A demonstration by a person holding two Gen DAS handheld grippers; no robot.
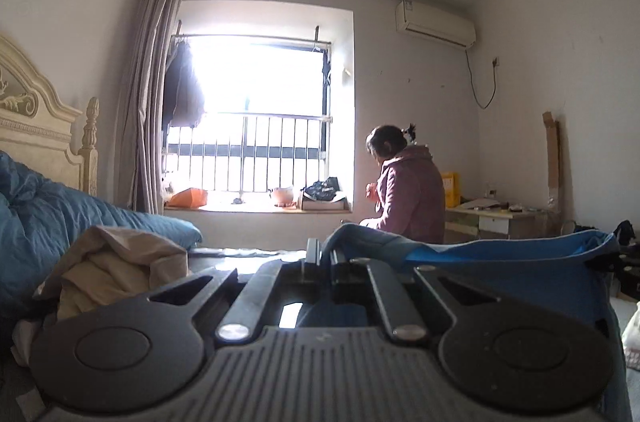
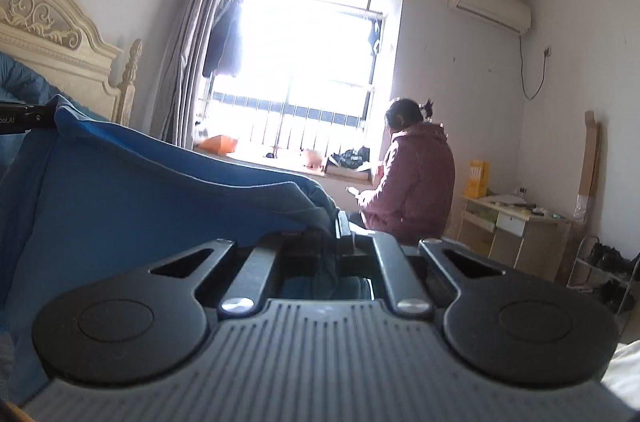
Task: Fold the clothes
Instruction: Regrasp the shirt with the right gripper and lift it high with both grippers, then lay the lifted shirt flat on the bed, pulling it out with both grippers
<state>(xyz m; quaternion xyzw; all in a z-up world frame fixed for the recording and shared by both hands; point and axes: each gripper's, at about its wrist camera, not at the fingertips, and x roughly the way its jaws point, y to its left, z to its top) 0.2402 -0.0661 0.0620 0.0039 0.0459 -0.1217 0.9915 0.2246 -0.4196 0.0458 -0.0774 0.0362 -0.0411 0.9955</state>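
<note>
A blue garment (image 1: pixel 500 262) with a grey-blue hem hangs stretched between my two grippers. In the left wrist view my left gripper (image 1: pixel 322 254) pinches one end of the hem, and the cloth runs off to the right. In the right wrist view my right gripper (image 2: pixel 340 226) is shut on the other end, where bunched blue garment (image 2: pixel 160 190) fills the left half of the picture. At its far left corner a black tool body (image 2: pixel 28 118) shows. Both grippers point level toward the window.
A bed with a cream carved headboard (image 1: pixel 36 126), a blue quilt (image 1: pixel 48 206) and a heap of beige clothes (image 1: pixel 120 262) lies to the left. A person in a maroon hooded jacket (image 1: pixel 412 198) sits by the window, back turned. A desk (image 2: pixel 516 226) and shoe rack (image 2: pixel 608 270) stand at the right.
</note>
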